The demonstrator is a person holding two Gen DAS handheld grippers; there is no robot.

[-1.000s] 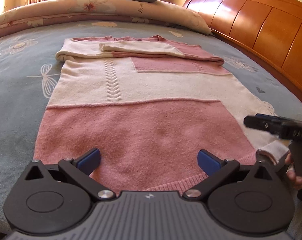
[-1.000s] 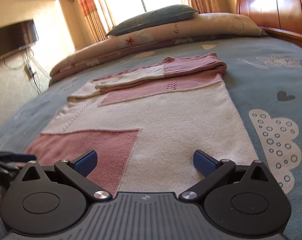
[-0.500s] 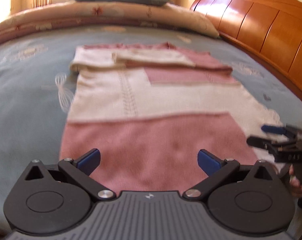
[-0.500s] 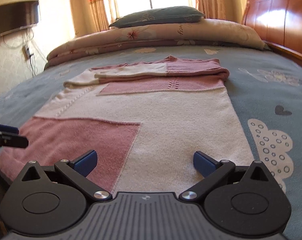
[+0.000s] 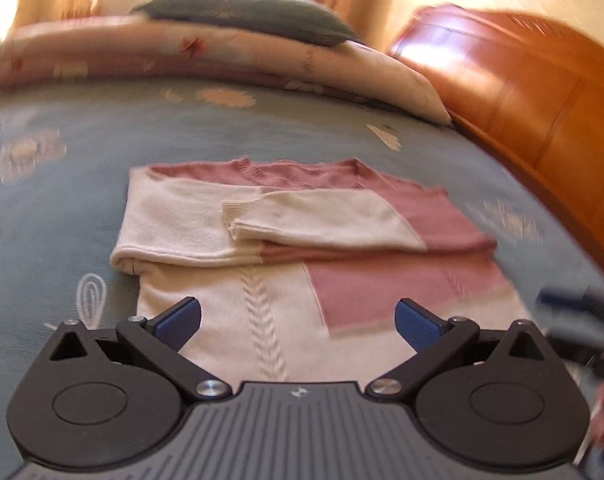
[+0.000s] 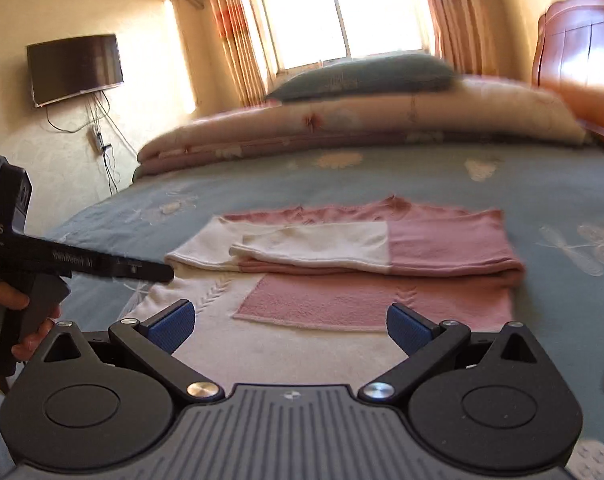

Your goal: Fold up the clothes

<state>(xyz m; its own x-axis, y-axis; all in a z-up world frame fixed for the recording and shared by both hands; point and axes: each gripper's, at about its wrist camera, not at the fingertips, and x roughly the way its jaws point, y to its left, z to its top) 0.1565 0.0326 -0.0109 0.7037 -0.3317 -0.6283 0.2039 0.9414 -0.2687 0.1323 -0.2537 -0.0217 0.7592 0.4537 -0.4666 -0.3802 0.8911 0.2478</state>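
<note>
pink and cream sweater (image 5: 318, 264) flat on the blue bedspread (image 5: 62, 208), sleeves folded across, left gripper (image 5: 298, 322) and right gripper (image 6: 288, 322) both spread wide over it, pillow (image 6: 366, 76) and rolled quilt (image 6: 342, 124) behind, wooden headboard (image 5: 534, 92) on the right

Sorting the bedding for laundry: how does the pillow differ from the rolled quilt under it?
The pillow is plain grey-blue; the quilt is cream-pink with flower prints. The pillow is shorter and lies on top; the quilt runs much wider beneath it. Both sit at the bed's far end.
</note>
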